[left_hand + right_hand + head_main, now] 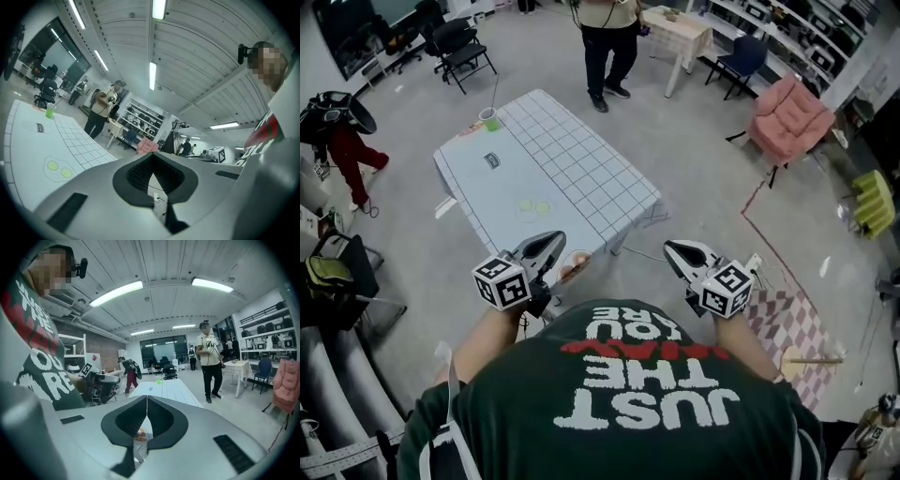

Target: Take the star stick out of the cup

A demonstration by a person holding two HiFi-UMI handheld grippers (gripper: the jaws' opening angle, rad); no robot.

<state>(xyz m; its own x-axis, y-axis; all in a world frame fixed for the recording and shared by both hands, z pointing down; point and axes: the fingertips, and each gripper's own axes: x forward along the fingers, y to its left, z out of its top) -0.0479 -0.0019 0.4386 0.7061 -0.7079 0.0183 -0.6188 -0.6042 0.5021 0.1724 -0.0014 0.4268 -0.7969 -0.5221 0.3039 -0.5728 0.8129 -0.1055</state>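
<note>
A small green cup (490, 122) stands at the far left corner of the white gridded table (581, 169), and a thin stick (496, 94) rises from it. The star end is too small to make out. My left gripper (555, 238) hovers at the table's near edge, shut and empty. To its right, my right gripper (669, 247) is held off the table's near right corner over the floor, also shut with nothing in it. In the left gripper view the cup (49, 111) is far off at the left. The right gripper view shows the cup (159, 380) as a distant green dot.
Two pale green round marks (534, 206) lie near the table's middle, and a small dark label (491, 161) lies closer to the cup. A person (609, 42) stands beyond the far edge. A pink armchair (789, 117) and black chairs (459, 47) stand around the room.
</note>
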